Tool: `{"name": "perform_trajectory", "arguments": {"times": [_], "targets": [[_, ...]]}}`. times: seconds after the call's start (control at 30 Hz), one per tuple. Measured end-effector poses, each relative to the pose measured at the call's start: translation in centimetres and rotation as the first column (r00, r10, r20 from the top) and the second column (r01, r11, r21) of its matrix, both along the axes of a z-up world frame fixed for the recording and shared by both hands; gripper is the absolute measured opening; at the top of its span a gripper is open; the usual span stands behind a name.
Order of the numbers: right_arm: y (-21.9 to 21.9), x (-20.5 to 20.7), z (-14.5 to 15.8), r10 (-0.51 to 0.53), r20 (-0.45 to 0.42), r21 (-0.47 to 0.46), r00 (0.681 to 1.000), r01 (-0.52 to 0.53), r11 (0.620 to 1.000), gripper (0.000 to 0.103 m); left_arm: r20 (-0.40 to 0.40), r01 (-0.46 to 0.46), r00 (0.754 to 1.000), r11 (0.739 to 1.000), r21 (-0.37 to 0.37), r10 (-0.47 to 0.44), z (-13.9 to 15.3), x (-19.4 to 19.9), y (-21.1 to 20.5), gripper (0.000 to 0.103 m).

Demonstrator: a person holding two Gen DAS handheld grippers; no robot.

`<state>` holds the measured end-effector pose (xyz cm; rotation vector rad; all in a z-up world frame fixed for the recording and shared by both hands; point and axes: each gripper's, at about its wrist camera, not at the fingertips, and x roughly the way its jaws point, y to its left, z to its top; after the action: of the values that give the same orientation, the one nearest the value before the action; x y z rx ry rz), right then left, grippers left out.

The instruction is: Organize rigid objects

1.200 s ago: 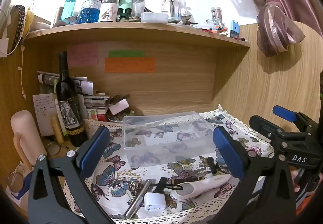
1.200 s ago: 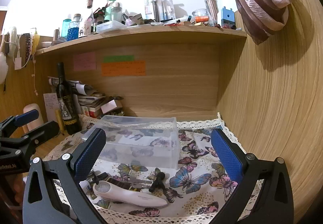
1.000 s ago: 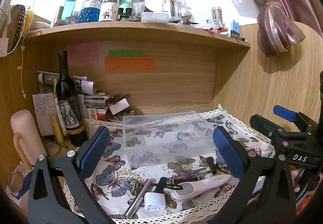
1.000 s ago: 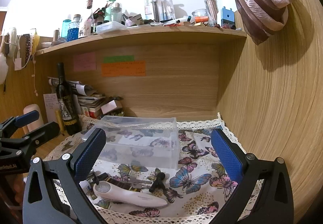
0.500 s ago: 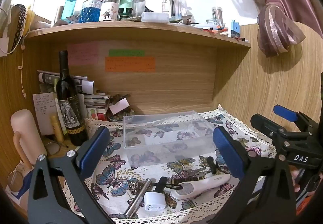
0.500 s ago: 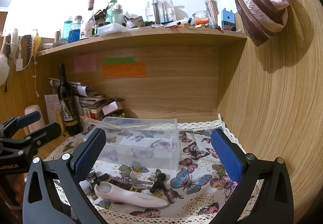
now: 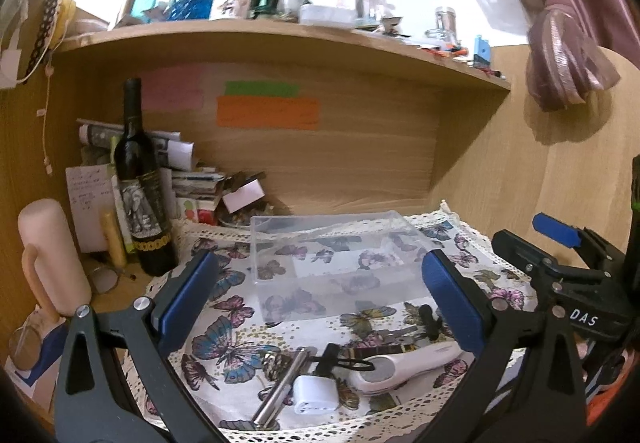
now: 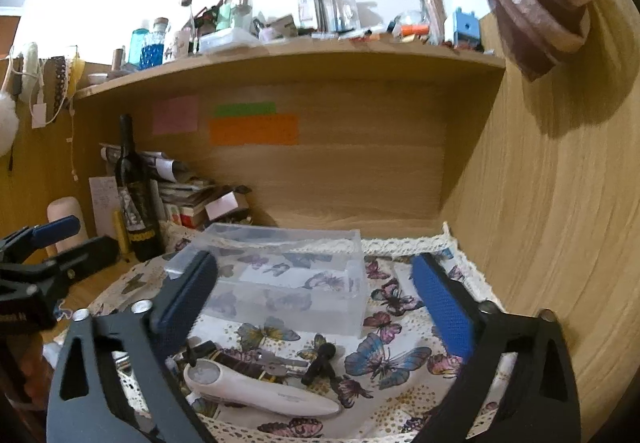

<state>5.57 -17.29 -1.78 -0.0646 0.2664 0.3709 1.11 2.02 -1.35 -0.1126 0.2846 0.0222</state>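
A clear plastic box (image 7: 340, 259) stands empty on the butterfly cloth (image 7: 224, 343); it also shows in the right wrist view (image 8: 288, 275). In front of it lie a white handheld device (image 7: 404, 365) (image 8: 256, 389), a white charger plug (image 7: 314, 395), a metal rod (image 7: 280, 391), keys (image 8: 280, 363) and a small black clip (image 8: 320, 359). My left gripper (image 7: 320, 295) is open and empty above these items. My right gripper (image 8: 316, 299) is open and empty, hovering over the device and the box's near wall.
A dark wine bottle (image 7: 140, 187), stacked books and papers (image 7: 192, 187) and a pink cylinder (image 7: 52, 259) crowd the left. A wooden back panel, a right side wall (image 8: 560, 223) and a cluttered shelf (image 7: 280, 31) overhead enclose the desk.
The right gripper has moved slightly forward and down toward the box and device. The left gripper has barely moved.
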Motion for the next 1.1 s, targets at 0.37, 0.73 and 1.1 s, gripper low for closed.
{"name": "perform_trajectory", "arguments": {"times": [0.37,0.73,1.1], "targets": [[-1.8,3.5,-1.8,0.019,-0.161,0.018,0.987,-0.016,1.0,0.062,-0.186,-0.058,0.981,0.998,-0.005,0.056,-2.9,2.1,4.5,0.07],[-1.4,6.7,-5.9,-0.001,-0.332,-0.073,0.943,-0.024,0.997,0.052,-0.437,-0.009,0.899,0.998,-0.063,-0.019,-9.4,5.0,5.3,0.05],[-0.1,8.5,-9.1,0.017,-0.452,-0.104,0.892,-0.072,0.992,0.052,-0.528,0.054,0.846,0.996,-0.067,-0.082,-11.2,6.6,5.0,0.05]]}}
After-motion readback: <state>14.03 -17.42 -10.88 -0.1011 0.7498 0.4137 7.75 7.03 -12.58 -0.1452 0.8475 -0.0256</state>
